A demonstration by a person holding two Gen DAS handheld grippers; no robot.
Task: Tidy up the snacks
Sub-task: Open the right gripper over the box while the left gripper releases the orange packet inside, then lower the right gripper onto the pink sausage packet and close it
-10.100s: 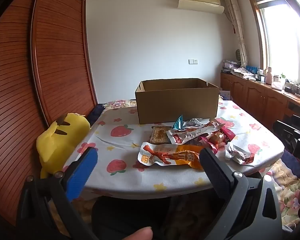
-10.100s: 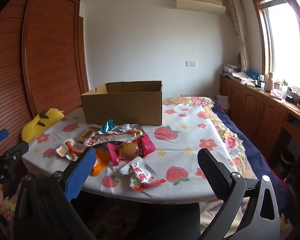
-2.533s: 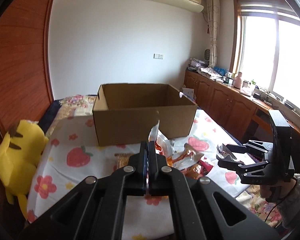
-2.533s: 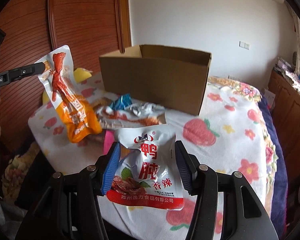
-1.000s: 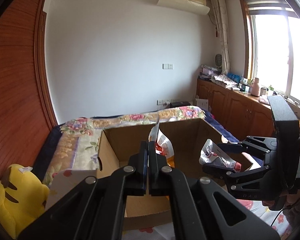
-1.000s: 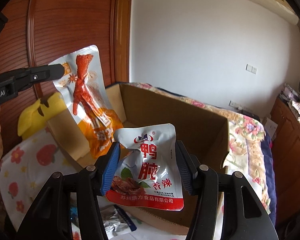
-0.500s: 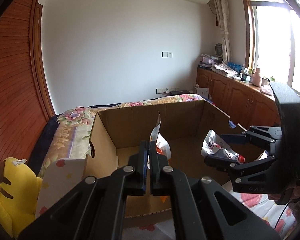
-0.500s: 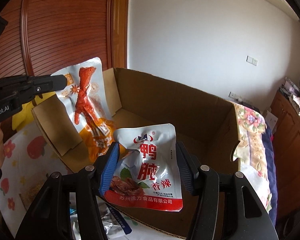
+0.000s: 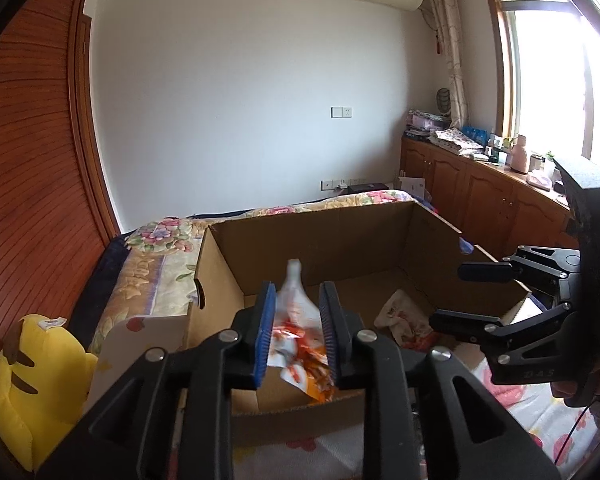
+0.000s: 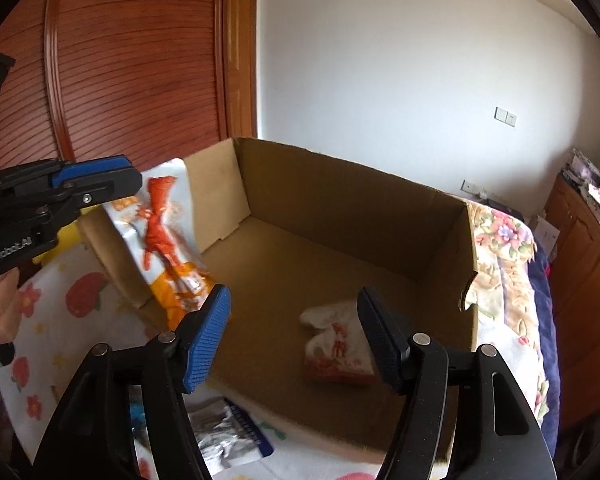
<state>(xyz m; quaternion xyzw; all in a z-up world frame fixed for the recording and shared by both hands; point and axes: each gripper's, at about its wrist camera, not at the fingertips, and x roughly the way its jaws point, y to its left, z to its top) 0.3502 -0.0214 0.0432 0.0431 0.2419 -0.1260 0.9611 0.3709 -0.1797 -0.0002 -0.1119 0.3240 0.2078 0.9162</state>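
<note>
Now both tools are opening: my right tool (image 10: 294,334) holds nothing, my left tool (image 9: 298,332) frees the orange packet (image 9: 300,344), which could snag the cardboard box (image 10: 340,208) rim at centre frame.

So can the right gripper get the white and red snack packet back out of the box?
Probably yes. The white and red packet lies on the cardboard box floor right below the right gripper; its jaws are opening with nothing between them, and nothing covers the packet.
</note>
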